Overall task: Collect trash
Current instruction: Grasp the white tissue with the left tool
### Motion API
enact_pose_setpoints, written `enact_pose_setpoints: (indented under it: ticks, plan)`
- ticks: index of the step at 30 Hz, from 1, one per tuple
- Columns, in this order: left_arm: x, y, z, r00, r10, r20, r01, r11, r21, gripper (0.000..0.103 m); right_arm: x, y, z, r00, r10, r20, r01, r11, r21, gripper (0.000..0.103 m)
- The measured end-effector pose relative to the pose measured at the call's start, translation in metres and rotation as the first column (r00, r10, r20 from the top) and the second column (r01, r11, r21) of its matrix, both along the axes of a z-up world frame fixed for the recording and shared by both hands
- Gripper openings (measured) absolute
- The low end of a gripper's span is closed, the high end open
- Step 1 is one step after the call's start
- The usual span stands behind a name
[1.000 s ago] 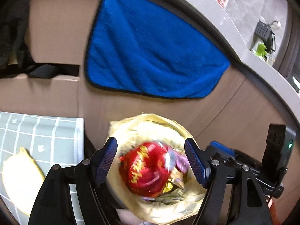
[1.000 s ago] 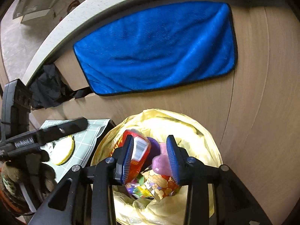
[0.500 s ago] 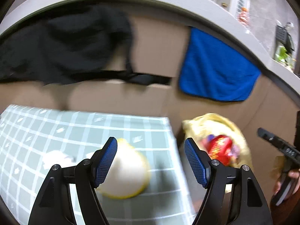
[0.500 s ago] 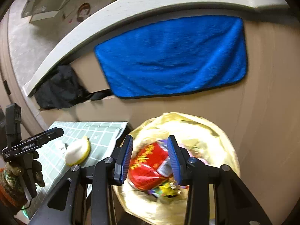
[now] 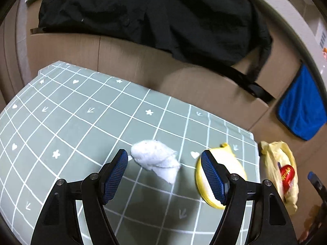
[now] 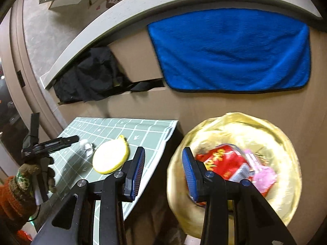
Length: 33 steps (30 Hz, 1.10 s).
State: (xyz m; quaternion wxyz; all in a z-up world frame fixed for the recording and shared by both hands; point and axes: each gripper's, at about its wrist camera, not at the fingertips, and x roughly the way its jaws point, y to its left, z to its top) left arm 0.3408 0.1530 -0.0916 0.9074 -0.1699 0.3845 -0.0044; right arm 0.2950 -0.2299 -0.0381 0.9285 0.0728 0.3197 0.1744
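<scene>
A crumpled white tissue (image 5: 156, 159) lies on the green grid tablecloth (image 5: 81, 122), just ahead of my open, empty left gripper (image 5: 164, 175). A round yellow-rimmed white pad (image 5: 220, 175) lies behind its right finger. In the right wrist view the tissue (image 6: 86, 146) and pad (image 6: 110, 157) lie on the table, with the left gripper (image 6: 61, 141) by the tissue. My right gripper (image 6: 163, 171) is open and empty, over the gap between table edge and the yellow trash bag (image 6: 245, 130). The bag holds a red wrapper (image 6: 222, 161) and pink trash (image 6: 263, 178).
A blue towel (image 6: 231, 51) hangs on the brown wall behind the bag. Black clothing (image 5: 155, 12) hangs behind the table. The yellow bag (image 5: 280, 173) stands right of the table's edge. The person's gloved hand (image 6: 18, 187) holds the left gripper.
My left gripper swung left from over the trash bag to the table and now faces the tissue. My right gripper rose and shifted left off the bag, opening wider.
</scene>
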Motion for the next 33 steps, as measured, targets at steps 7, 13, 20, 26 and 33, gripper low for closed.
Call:
enact_pose_setpoints:
  ticks: [7,13,20,26,33]
  plan:
    - [0.027,-0.011,-0.018,0.998,0.004,-0.058,-0.002,0.999,0.032,0.063,-0.005,0.035,-0.003,0.999,0.048,-0.011,-0.049,0.997,-0.059,0.036]
    - [0.033,0.001,-0.033,0.993,0.007,-0.115,-0.007,1.000,0.006,0.040,-0.010,0.064,-0.011,0.994,0.105,-0.034,-0.108,0.986,-0.127,0.036]
    - [0.004,0.020,-0.014,0.998,-0.041,-0.054,0.039,0.999,-0.026,0.017,0.008,0.105,-0.022,0.977,0.190,-0.096,-0.200,0.974,-0.103,0.036]
    - [-0.044,0.024,0.022,0.990,-0.128,0.050,0.126,0.991,0.044,0.017,0.039,0.135,-0.045,0.968,0.183,-0.172,-0.195,0.979,-0.056,0.036]
    - [-0.082,0.034,0.031,0.986,-0.148,0.073,0.143,0.988,0.065,0.017,0.076,0.148,-0.074,0.964,0.070,-0.258,-0.096,0.991,-0.092,0.037]
